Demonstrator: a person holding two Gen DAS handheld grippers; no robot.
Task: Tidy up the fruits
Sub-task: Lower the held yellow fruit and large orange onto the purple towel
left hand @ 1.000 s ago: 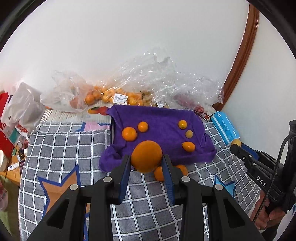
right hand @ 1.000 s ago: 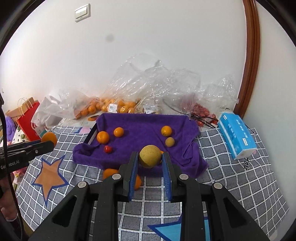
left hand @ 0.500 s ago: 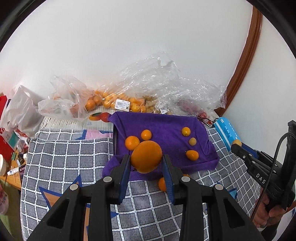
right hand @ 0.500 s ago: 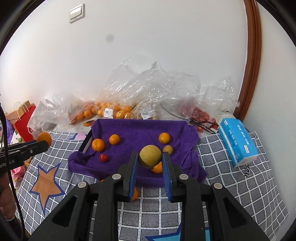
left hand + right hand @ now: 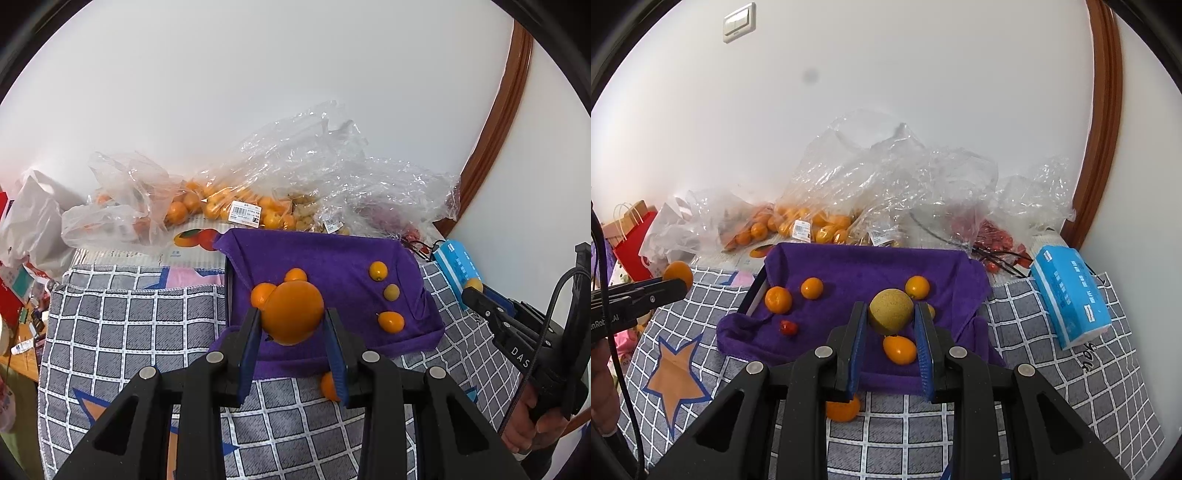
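My left gripper (image 5: 293, 323) is shut on a large orange (image 5: 293, 312) and holds it above the near left part of a tray draped in a purple towel (image 5: 332, 258). My right gripper (image 5: 890, 317) is shut on a round yellow-brown fruit (image 5: 891, 311) above the towel's (image 5: 864, 266) near middle. Several small oranges (image 5: 778, 300) and a small red fruit (image 5: 788, 327) lie on the towel. One orange (image 5: 843, 408) lies on the checked cloth just in front of the tray. The left gripper with its orange also shows in the right wrist view (image 5: 677, 275).
Clear plastic bags of oranges (image 5: 221, 206) and red fruit (image 5: 993, 236) are piled against the wall behind the tray. A blue tissue pack (image 5: 1071, 295) lies to the right. A grey checked cloth (image 5: 1034, 387) covers the table. Bags (image 5: 29, 229) crowd the left edge.
Both grippers have moved forward over the purple towel, each still holding its fruit. The tray now looks nearer and larger in both views.
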